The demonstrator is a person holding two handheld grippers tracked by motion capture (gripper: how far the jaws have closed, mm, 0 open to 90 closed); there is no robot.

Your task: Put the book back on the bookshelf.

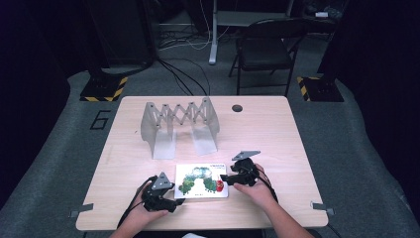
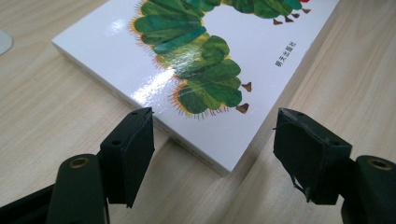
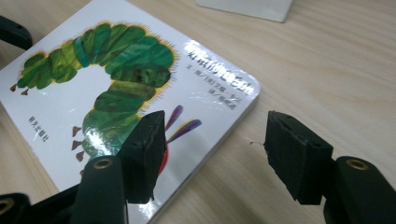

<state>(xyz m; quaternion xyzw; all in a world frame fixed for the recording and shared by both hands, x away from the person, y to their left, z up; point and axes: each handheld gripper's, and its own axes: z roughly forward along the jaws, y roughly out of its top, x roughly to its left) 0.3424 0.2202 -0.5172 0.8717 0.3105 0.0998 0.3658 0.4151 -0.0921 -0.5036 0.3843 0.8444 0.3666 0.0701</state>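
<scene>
While the board book (image 1: 201, 181) lies flat and closed near the front edge of the table (image 1: 277, 134), I have both grippers brought up to it and nothing gripped yet, so I judge the work barely begun: the approach is made, and the grasp and whatever lifting or placing follows are all left. My left gripper (image 1: 163, 194) sits at the book's near left corner with its jaws spread wide; the left gripper view shows that corner between them, one jaw over the cover's edge, the other over bare wood. My right gripper (image 1: 236, 174) is at the book's right side, jaws likewise apart, one above the cover beside the caterpillar's red head, the other out over the table, neither clearly touching.

From the high view I get what the gripper views lack: the grey folding rack (image 1: 179, 125) standing well behind the book, probably where it belongs. From the gripper views I get the book's thickness, its glossy cover and the small printed characters, which the high view leaves too small to read
</scene>
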